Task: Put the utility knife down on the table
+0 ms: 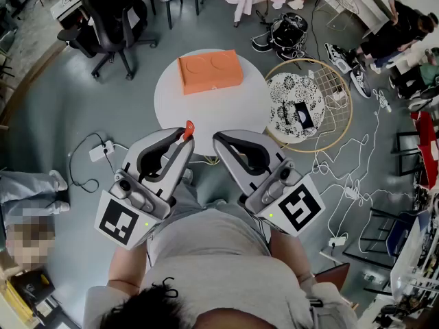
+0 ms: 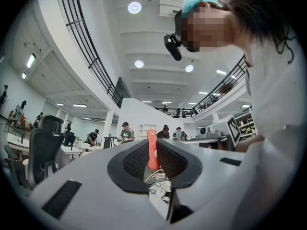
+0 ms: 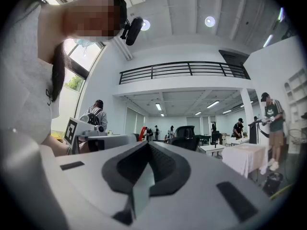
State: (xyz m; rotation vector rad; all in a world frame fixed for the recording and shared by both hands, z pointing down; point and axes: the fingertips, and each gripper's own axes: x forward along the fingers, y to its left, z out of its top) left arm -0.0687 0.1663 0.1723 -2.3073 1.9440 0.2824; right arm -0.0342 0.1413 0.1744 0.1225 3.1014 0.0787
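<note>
**One move left: lowering and letting go**

You held the slim orange-red plastic utility knife [image 2: 152, 150] pinched in your left gripper's [image 1: 184, 142] jaws, in the air by the round white table's [image 1: 206, 112] near edge. Your right gripper [image 1: 221, 142] was closed on nothing.

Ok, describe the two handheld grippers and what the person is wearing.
Both the left gripper and right gripper have light grey, wedge-shaped bodies with black ribbed pads lining the jaws. Each carries a white cube with black square markers. The person wears a pale grey short-sleeved shirt.
</note>
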